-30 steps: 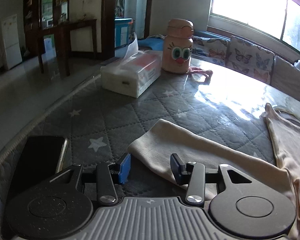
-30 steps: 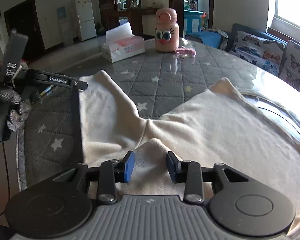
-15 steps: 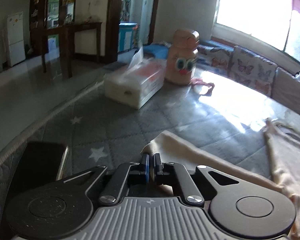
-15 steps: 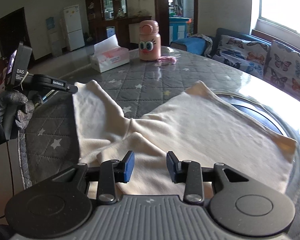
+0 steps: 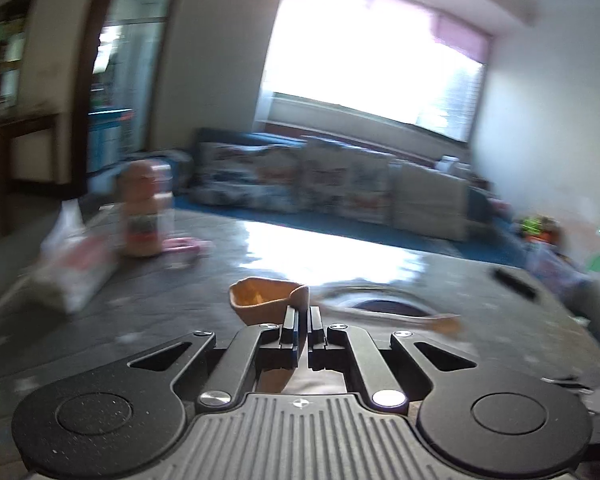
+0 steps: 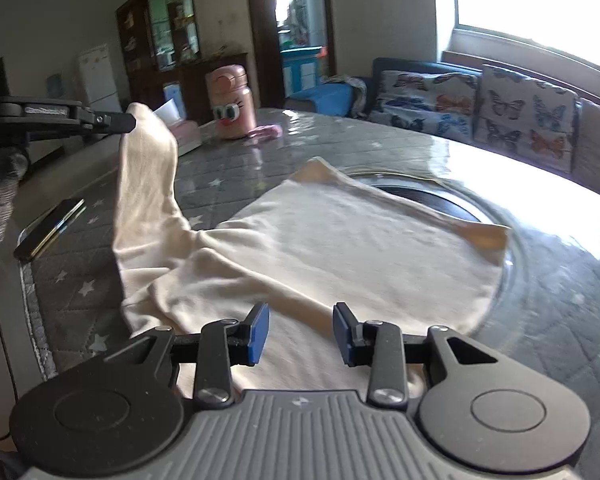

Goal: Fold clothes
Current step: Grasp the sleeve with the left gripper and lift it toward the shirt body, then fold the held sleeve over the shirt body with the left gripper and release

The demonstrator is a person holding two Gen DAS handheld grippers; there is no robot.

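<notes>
Risk: sleeve end (image 6: 148, 120) slipping from a thin pinch if swung fast; bunching over the shirt body.
Garment: cream shirt (image 6: 340, 248) spread on the grey quilted table (image 6: 560, 300), one sleeve raised off it.
Left gripper (image 5: 303, 322): clenched on the sleeve end, held above the table.
Right gripper (image 6: 301, 334): released, blue pads (image 6: 259, 334) apart, just over the near edge of the shirt, no pinch visible.
Nearby: phone (image 6: 50, 230) on the table, beside the sleeve.

A pink cartoon-eyed bottle (image 6: 231, 101), a tissue box (image 6: 185, 133) and a dark phone (image 6: 49, 229) are seen on the quilted tabletop (image 6: 400, 148) — a butterfly-cushioned sofa (image 6: 476, 108) behind.
</notes>
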